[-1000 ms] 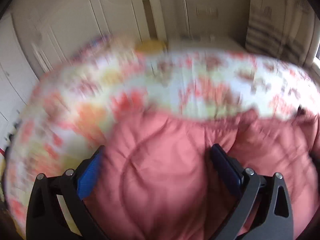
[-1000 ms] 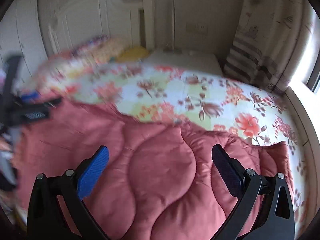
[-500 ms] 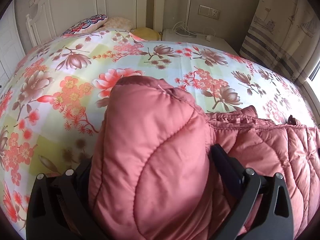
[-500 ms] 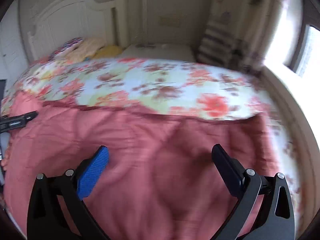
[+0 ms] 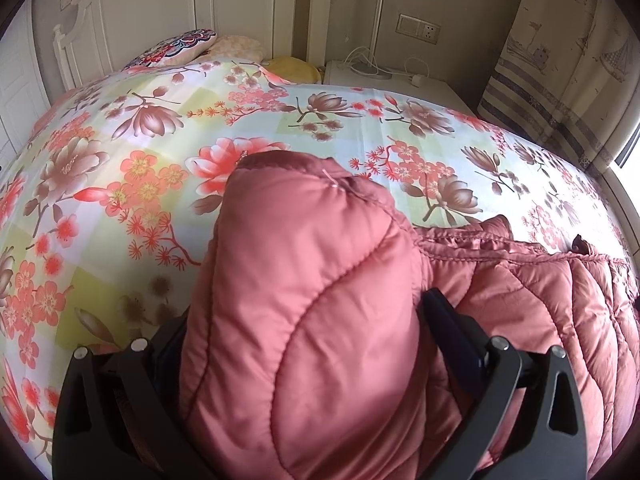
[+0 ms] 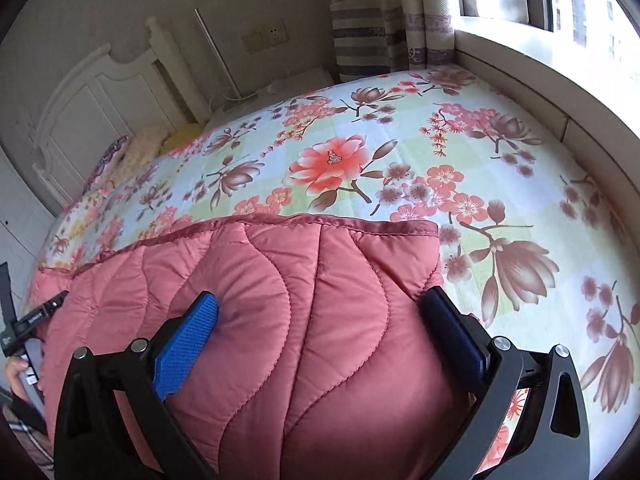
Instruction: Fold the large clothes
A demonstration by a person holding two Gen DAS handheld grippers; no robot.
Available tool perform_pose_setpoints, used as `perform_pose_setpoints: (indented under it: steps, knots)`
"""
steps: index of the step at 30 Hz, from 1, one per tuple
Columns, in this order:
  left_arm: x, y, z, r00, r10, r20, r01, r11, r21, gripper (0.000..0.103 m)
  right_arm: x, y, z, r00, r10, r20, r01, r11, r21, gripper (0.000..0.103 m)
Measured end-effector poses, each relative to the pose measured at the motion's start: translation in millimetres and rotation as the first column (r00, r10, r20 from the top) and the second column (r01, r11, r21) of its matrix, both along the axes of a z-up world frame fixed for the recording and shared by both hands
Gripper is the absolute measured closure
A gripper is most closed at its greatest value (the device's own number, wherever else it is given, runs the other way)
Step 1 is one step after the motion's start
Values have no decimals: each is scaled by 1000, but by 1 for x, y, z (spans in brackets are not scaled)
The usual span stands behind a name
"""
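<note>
- Pink quilted down jacket [image 6: 304, 320] spread across the near part of a floral bedsheet [image 6: 500, 184], wavy stitch lines over puffy panels, piped hem [image 6: 320, 222] running along its far edge.
- In the left wrist view, a bulging fold of the same jacket [image 5: 304, 300] heaped up between the fingers, the rest trailing off flat to the right.
- Left gripper [image 5: 304, 360] spread wide, padding filling the gap; left finger mostly hidden behind the fabric, so whether it was actually clamped could not be told.
- Right gripper [image 6: 320, 332] spread wide, low over the jacket, blue pad [image 6: 188, 344] pressed into the fabric, other finger [image 6: 452, 332] at the jacket's right edge.
- Seen at the far left of the right wrist view: a hand [image 6: 16, 374] on the other tool.
- Pillows [image 5: 192, 46] by the white headboard [image 5: 160, 4]; striped curtain [image 6: 360, 20] near the window.
</note>
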State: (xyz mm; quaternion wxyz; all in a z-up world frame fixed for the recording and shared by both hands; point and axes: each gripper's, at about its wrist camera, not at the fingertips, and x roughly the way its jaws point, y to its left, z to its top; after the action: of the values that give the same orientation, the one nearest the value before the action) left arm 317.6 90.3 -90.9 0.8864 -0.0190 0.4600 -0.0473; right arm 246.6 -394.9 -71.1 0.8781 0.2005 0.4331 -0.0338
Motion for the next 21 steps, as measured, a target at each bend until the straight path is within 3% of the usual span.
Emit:
perform_pose_setpoints:
  steps: [2, 4, 6, 10, 13, 15, 18, 21]
  knots:
    - [0, 2, 0, 1000, 3, -3, -3, 1000, -3, 2, 0, -2, 2, 1000, 12, -8, -11, 1000, 24, 4]
    - [1, 3, 0, 1000, 5, -4, -5, 1000, -10, 2, -16, -4, 18, 1000, -19, -1, 19, 1000, -11, 5]
    - [0, 3, 0, 1000, 6, -4, -6, 1000, -13, 2, -55, -5, 40, 996, -41, 82, 45, 998, -39, 5]
    - [0, 5, -1, 1000, 7, -8, -7, 1000, -26, 2, -144, -8, 58, 976, -18, 218, 11, 999, 34, 5]
    - [0, 5, 0, 1000, 9, -5, -9, 1000, -22, 2, -210, -7, 43, 976, -11, 219, -17, 992, 127, 5]
    - [0, 5, 0, 1000, 11, -3, -11, 1000, -14, 2, -240, -4, 28, 981, -15, 196, -34, 969, 243, 5]
    - [-1, 5, 1, 1000, 16, -1, -16, 1000, -7, 2, -257, 9, 12, 984, 3, 179, -71, 923, 379, 6]
    - [-2, 5, 1, 1000, 16, -1, -16, 1000, -5, 2, -259, 33, 4, 983, 61, 171, -124, 912, 390, 8]
